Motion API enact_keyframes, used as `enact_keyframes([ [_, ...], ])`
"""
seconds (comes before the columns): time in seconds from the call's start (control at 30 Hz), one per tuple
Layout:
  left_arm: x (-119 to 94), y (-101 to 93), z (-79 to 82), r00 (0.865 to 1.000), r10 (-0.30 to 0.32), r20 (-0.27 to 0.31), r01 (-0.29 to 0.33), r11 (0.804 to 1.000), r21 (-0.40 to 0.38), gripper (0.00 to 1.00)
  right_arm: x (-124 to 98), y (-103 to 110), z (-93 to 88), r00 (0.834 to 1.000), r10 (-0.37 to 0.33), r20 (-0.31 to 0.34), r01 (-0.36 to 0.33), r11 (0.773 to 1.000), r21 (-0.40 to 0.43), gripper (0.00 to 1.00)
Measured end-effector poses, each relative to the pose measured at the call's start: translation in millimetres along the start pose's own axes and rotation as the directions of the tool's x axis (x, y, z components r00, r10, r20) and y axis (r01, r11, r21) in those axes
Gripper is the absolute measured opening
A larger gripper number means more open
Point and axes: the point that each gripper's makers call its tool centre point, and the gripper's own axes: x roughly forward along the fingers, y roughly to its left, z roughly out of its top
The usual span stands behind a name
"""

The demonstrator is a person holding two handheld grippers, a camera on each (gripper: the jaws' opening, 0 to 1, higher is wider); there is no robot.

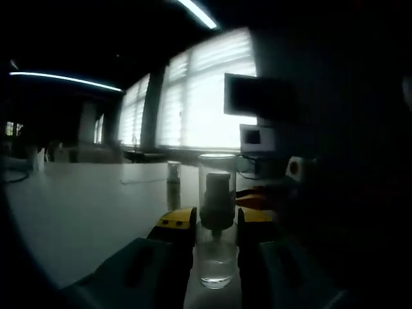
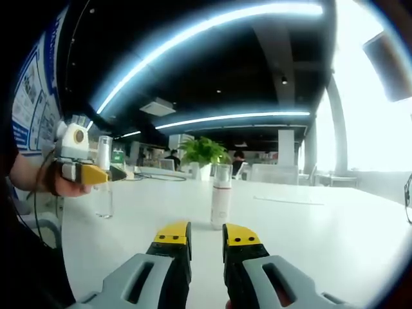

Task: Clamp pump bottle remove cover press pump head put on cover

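Between the yellow-tipped jaws of the left gripper (image 1: 216, 226) stands the clear pump bottle (image 1: 215, 257), upright on the white table (image 1: 84, 212), its long axis vertical and its transparent cover (image 1: 217, 183) still over the pump head; the jaws sit just beside its body on either side, though I cannot tell whether they press it. Well ahead of the right gripper (image 2: 199, 237), whose jaws stand narrowly apart and empty, a second white bottle (image 2: 221, 204) stands upright, while the clamped bottle lies off to its left, so the right gripper seems the one to reach for the cover
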Motion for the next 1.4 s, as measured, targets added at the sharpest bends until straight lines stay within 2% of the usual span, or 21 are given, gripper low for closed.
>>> enact_keyframes([
  [0.47,-2,4.3,-15.3,1.000,0.019,-0.016,-0.019,1.000,-0.001,0.16,0,1,0.4,1.000,0.000,-0.002,0.000,1.000,-0.003,0.14],
  [0.73,-2,-1.1,-23.4,1.000,0.013,-0.025,-0.013,1.000,0.010,0.16,0,1,-0.1,1.000,-0.001,-0.003,0.001,1.000,-0.004,0.14],
  [1.4,-5,-1.2,-22.9,1.000,0.016,0.010,-0.016,1.000,0.013,0.16,-1,-1,1.8,1.000,-0.002,0.003,0.002,1.000,-0.001,0.13],
])
